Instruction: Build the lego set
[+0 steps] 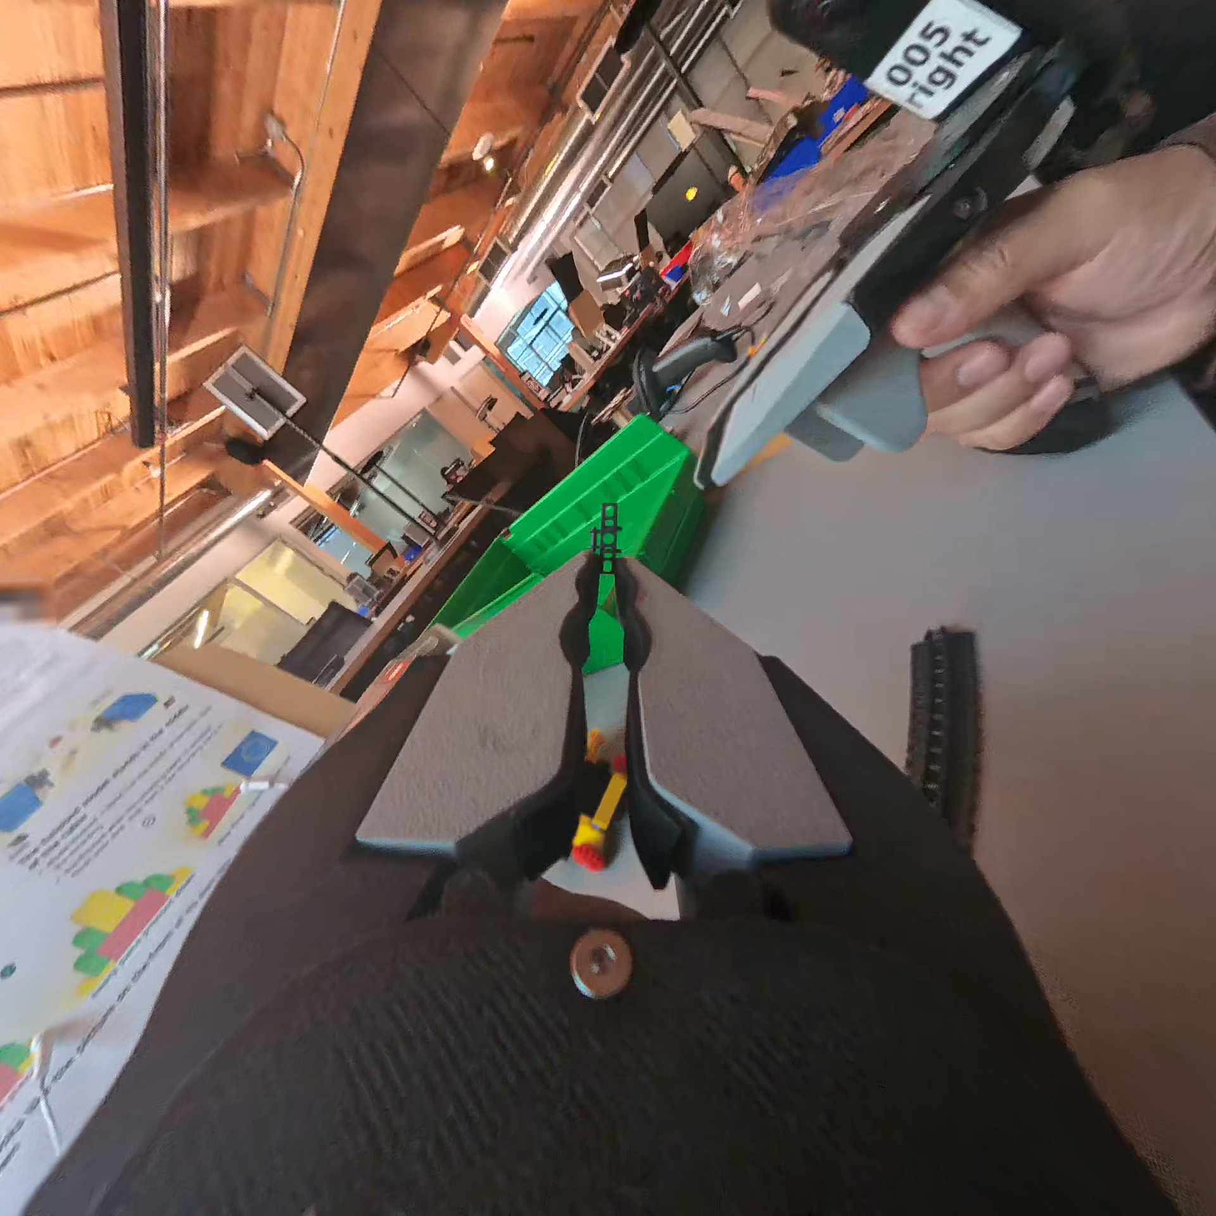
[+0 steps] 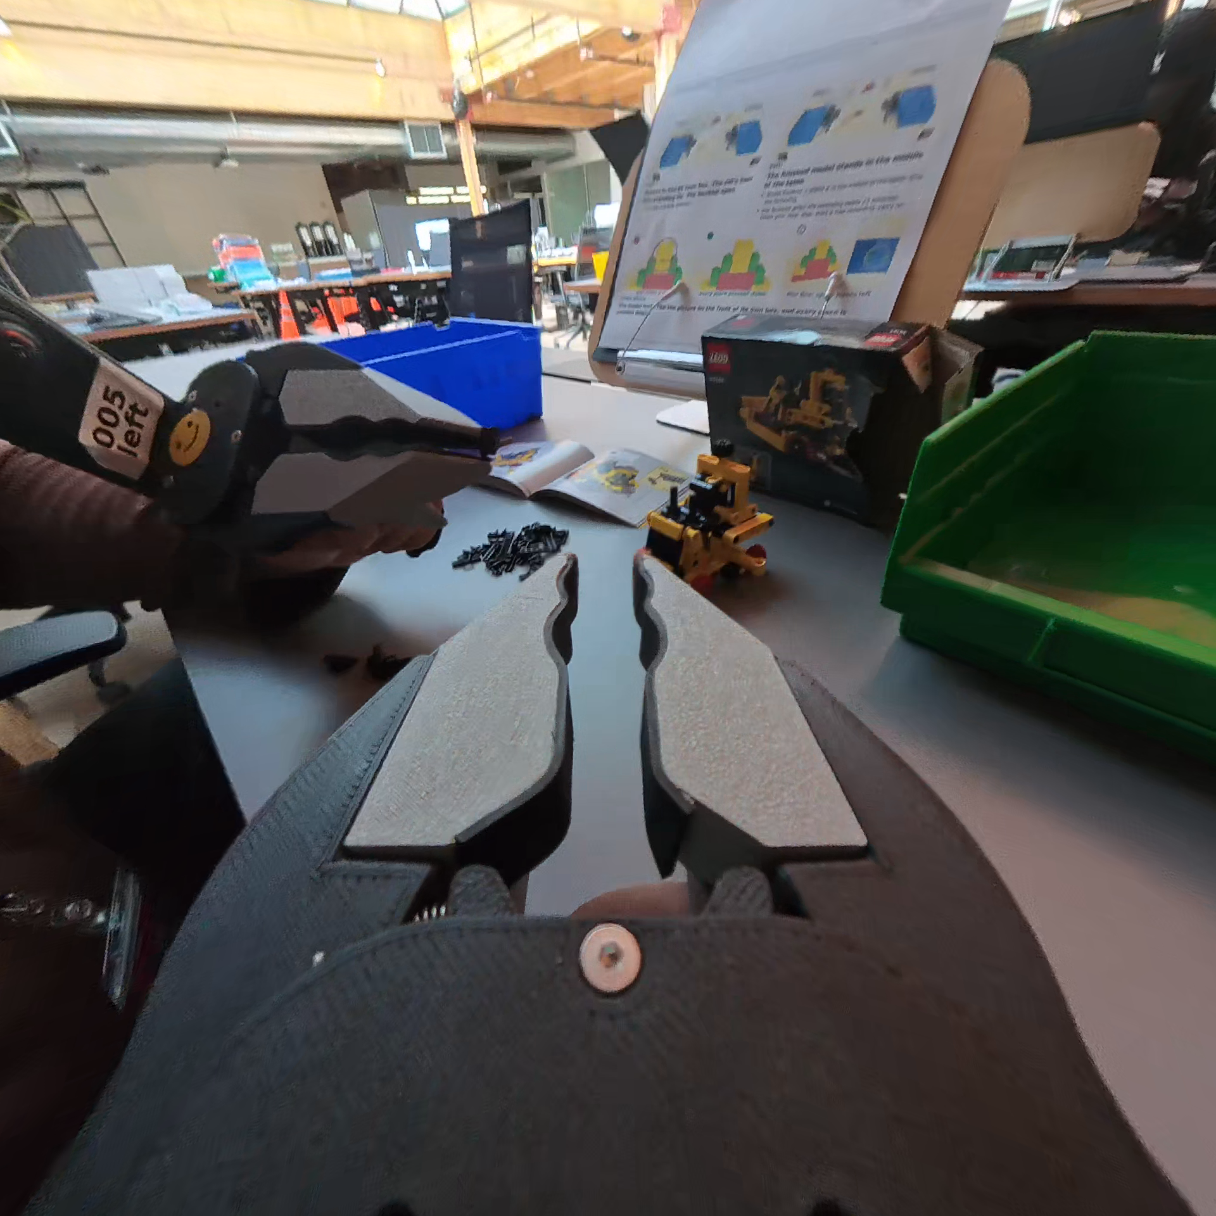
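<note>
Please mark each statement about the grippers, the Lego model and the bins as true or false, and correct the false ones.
1. The left gripper pinches a thin black piece. True.
2. The right gripper holds the yellow model. False: it is open and empty; the model stands on the table.
3. The green bin is full of bricks. False: no bricks are visible inside.
4. A pile of small black parts lies on the table. True.

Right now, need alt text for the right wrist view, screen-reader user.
The right gripper hangs open and empty over a grey table, aimed at a partly built yellow-and-black lego model. At the left, the left gripper is shut on a small dark piece, above a pile of black pins. A green bin sits right.
</note>
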A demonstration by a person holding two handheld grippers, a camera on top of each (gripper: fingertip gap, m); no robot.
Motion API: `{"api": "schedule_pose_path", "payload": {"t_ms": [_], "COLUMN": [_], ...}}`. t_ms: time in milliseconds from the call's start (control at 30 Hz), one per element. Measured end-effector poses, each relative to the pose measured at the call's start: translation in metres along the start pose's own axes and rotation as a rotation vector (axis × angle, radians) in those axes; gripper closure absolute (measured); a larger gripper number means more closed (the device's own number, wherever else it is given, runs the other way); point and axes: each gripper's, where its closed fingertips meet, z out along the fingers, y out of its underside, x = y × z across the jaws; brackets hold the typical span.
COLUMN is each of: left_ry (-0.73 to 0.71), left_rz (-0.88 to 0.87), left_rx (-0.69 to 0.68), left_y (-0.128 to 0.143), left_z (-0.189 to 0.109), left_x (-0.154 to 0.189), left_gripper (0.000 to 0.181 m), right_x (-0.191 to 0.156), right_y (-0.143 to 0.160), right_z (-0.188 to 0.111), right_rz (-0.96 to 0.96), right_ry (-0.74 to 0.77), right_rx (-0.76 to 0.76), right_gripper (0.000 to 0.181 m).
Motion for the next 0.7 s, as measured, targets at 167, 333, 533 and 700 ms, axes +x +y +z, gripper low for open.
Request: {"api": "schedule_pose_path", "payload": {"t_ms": [167,333,533,700], "left_ry": [0.087,0.157,0.133,0.119], "left_rz": [-0.106,-0.135,0.099,0.15], "left_rx": [0.026,0.087,0.048,0.054], "left_y": [-0.005,-0.001,-0.001,-0.003], "left_z": [0.004,-0.001,-0.01,-0.01], "left_x": [-0.002,0.0,0.027,0.031], "left_gripper": [0.179,0.179,0.18,0.18], "right_x": [-0.023,-0.038,-0.05,-0.05], "right_y": [0.016,0.016,0.007,0.003], "right_z": [-0.008,0.005,0.02,0.016], "right_rz": [-0.078,-0.031,-0.007,-0.045], "right_ry": [0.025,-0.017,-0.057,-0.056], "right_rx": [-0.148,-0.214,-0.133,-0.151], "right_gripper": [0.169,0.168,0.17,0.171]}}
